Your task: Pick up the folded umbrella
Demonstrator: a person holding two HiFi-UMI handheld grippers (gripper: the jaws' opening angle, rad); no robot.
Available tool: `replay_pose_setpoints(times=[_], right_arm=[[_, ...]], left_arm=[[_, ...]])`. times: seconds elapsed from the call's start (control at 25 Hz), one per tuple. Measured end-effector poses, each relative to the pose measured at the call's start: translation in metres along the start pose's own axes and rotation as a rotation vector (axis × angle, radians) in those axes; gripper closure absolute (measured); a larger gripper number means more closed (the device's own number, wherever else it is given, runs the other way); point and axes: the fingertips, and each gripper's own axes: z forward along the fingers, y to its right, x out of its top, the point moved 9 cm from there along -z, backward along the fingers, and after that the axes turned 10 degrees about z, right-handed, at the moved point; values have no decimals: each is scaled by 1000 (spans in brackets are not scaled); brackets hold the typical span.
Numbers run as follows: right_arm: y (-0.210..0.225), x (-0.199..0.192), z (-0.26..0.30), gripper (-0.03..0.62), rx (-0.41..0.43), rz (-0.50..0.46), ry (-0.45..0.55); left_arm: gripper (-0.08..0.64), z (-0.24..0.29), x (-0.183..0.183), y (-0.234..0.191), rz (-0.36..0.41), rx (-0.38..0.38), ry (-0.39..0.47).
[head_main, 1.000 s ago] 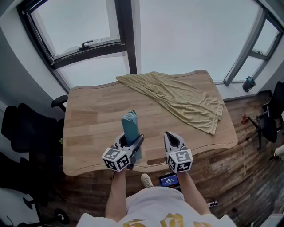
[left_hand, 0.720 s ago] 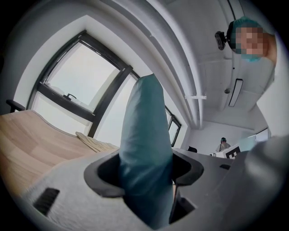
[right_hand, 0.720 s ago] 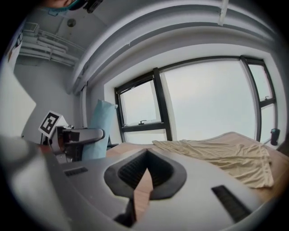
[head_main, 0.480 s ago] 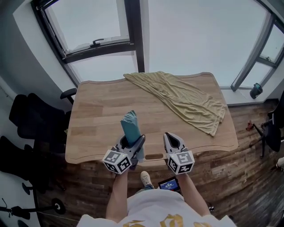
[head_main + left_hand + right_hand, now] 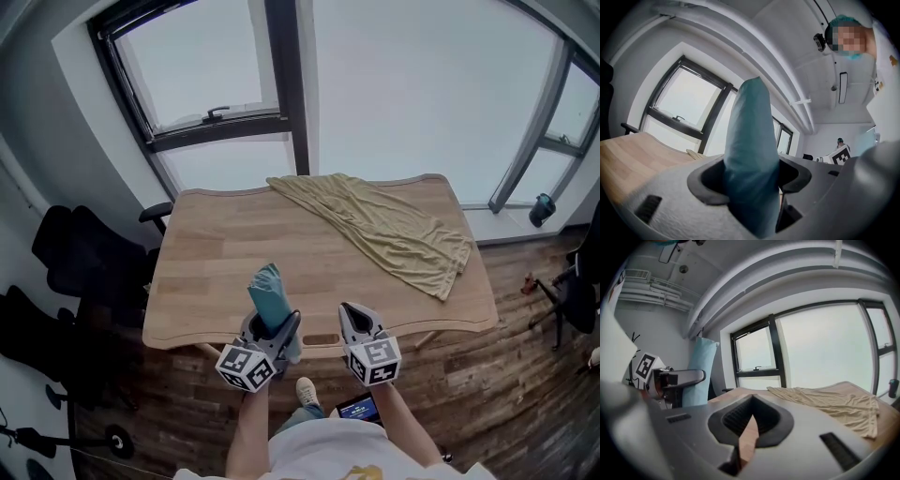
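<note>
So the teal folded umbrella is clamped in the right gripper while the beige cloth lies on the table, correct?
Not quite. The left gripper holds the folded umbrella, as the left gripper view shows; the right gripper has nothing between its jaws. The beige cloth does lie on the table.

Both hand-held tools have pale grey shells that taper to pointed jaws, each jaw lined with a black ribbed pad. The left gripper [image 5: 274, 321] carries a white left cube [image 5: 246, 367] of black square markers at its rear. The right gripper [image 5: 348, 310] carries a matching right cube [image 5: 374, 361]. At six o'clock in the head view are a white top [image 5: 328, 455] with gold print [image 5: 361, 472] and a pale shoe [image 5: 307, 392].
</note>
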Motion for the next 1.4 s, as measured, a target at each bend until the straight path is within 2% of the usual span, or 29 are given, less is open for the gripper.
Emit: replay_pose_setpoints(times=[0.16, 0.36, 0.56, 0.76, 1.0, 1.4], right_arm=[[-2, -5, -20, 583, -7, 0, -5], [-8, -15, -38, 583, -12, -7, -7], [-26, -19, -49, 583, 1, -77, 2], [-32, -17, -55, 583, 4, -68, 15], [-33, -16, -63, 583, -10, -77, 30], [-37, -16, -70, 583, -9, -104, 18]], left_arm=[[261, -15, 1, 17, -6, 20, 24], [261, -37, 9, 32, 36, 75, 57], [261, -58, 11, 38, 69, 96, 52], [261, -61, 12, 44, 93, 91, 26], [261, -68, 14, 50, 90, 106, 69], [261, -71, 13, 57, 105, 81, 65]])
